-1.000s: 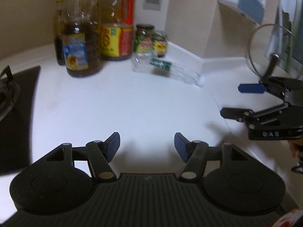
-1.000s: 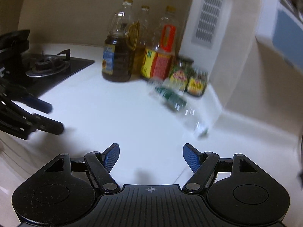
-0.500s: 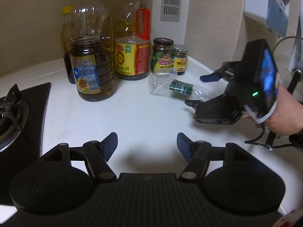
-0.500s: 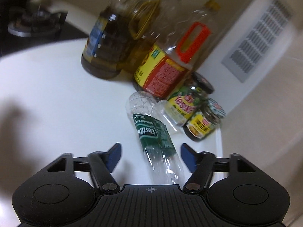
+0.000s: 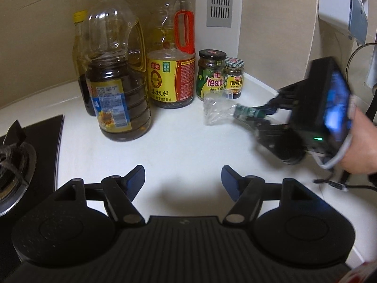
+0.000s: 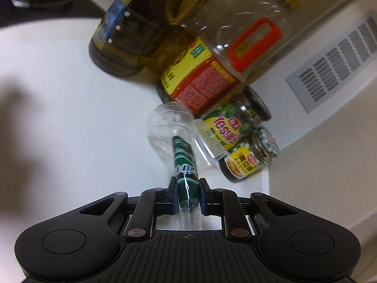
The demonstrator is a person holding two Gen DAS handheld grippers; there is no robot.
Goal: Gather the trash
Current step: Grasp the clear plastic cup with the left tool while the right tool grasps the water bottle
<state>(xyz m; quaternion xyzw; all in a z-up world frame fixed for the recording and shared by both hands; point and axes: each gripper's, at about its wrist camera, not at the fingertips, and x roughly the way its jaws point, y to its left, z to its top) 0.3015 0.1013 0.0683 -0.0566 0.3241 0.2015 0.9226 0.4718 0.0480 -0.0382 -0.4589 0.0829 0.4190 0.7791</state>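
Observation:
An empty clear plastic bottle [image 6: 182,162] with a green label lies on the white counter [image 5: 183,141], in front of the jars. My right gripper [image 6: 187,188] is rolled onto its side and its jaws are closing on the bottle's middle. The blue pads press the label flat between them. From the left wrist view, the bottle [image 5: 216,110] sticks out leftward from the right gripper [image 5: 261,118], which a hand [image 5: 360,146] holds. My left gripper [image 5: 183,176] hovers over bare counter nearer the front. Its jaws are opening and nothing is between them.
Big oil and sauce bottles [image 5: 117,89] [image 5: 170,70] stand at the back wall, and two jars [image 5: 211,75] [image 5: 233,77] sit right behind the plastic bottle. A black gas hob [image 5: 14,155] lies to the left. A glass lid [image 5: 360,54] leans at far right.
The right gripper swung in, rolled onto its side and closed on the plastic bottle, squashing its middle. The left gripper moved closer to the bottles and its jaws widened a little.

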